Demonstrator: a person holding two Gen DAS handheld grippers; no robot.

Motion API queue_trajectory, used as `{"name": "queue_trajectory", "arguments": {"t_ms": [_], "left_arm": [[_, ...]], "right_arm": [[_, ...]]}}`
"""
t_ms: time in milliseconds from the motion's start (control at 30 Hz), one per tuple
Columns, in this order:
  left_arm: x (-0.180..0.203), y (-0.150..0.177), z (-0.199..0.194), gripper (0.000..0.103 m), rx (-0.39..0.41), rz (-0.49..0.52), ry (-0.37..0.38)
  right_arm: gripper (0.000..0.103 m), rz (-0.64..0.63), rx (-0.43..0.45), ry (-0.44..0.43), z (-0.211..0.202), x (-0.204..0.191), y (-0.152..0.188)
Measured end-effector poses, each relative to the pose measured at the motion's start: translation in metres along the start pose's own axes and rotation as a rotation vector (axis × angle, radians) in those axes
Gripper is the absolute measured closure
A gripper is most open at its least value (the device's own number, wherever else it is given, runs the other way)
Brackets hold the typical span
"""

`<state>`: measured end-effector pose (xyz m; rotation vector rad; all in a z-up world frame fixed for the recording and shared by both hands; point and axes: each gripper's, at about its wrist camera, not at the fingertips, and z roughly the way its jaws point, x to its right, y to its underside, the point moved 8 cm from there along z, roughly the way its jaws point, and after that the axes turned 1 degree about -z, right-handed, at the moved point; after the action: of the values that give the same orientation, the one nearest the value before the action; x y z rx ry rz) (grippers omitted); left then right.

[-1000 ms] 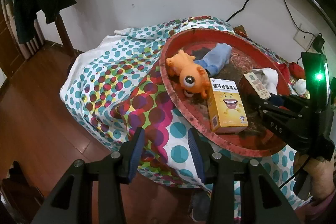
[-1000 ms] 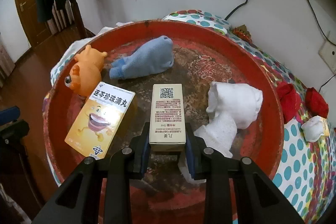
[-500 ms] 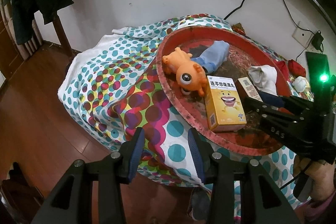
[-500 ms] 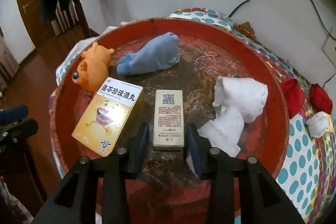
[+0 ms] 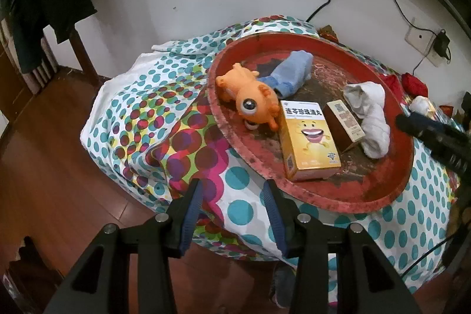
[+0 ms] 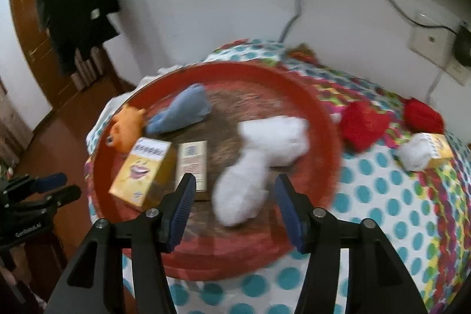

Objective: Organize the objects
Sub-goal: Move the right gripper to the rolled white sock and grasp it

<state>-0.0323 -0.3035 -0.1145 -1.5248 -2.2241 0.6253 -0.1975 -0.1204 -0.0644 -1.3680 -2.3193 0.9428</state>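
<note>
Right tool (image 6: 234,203): jaws spread wide, nothing between them, hanging just above the near rim of the red tray (image 6: 323,119). View is motion-blurred, so aim is a guess. White sock (image 6: 259,155) lies straight ahead of the gap, partly framed by the fingers, not touching either as far as I can tell. Small brown box (image 6: 192,164) sits flat just left of the left finger, yellow box (image 6: 142,171) beside it further left.

Risks, imo: if it drops for the sock, the left finger could clip the brown box and shove it into the yellow box. Sock is soft and lumpy, so a pinch may catch only a fold and let the rest trail. Blur means the approach could land off-centre.

Left tool (image 5: 232,206): also released, empty, low off the near edge of the counter, well apart from the tray. Yellow box (image 5: 307,143) is the nearest item to it, ahead and to the right.

Further back in the tray: orange toy (image 5: 253,99), blue sock (image 5: 290,72). Off the tray, still loose on the dotted cloth (image 6: 382,190): two red items (image 6: 363,124) and a white wad (image 6: 416,152) on another yellow box, well apart to the right.
</note>
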Motion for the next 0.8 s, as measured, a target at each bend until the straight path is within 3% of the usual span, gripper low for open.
{"name": "queue_trajectory", "arguments": {"t_ms": [400,600,800], "left_arm": [[0.013,0.002,-0.001,0.059,-0.004,0.041,-0.007],[0.023,0.005,0.000,0.059,-0.019,0.064,0.003],[0.039,0.004,-0.003,0.059,-0.011,0.116,0.004]], "right_arm": [[0.044,0.241,-0.024,0.184,-0.010,0.154,0.016],[0.038,0.398,-0.006,0.177,-0.001,0.213,0.021],[0.036,0.510,0.000,0.145,0.021,0.244,0.016]]}}
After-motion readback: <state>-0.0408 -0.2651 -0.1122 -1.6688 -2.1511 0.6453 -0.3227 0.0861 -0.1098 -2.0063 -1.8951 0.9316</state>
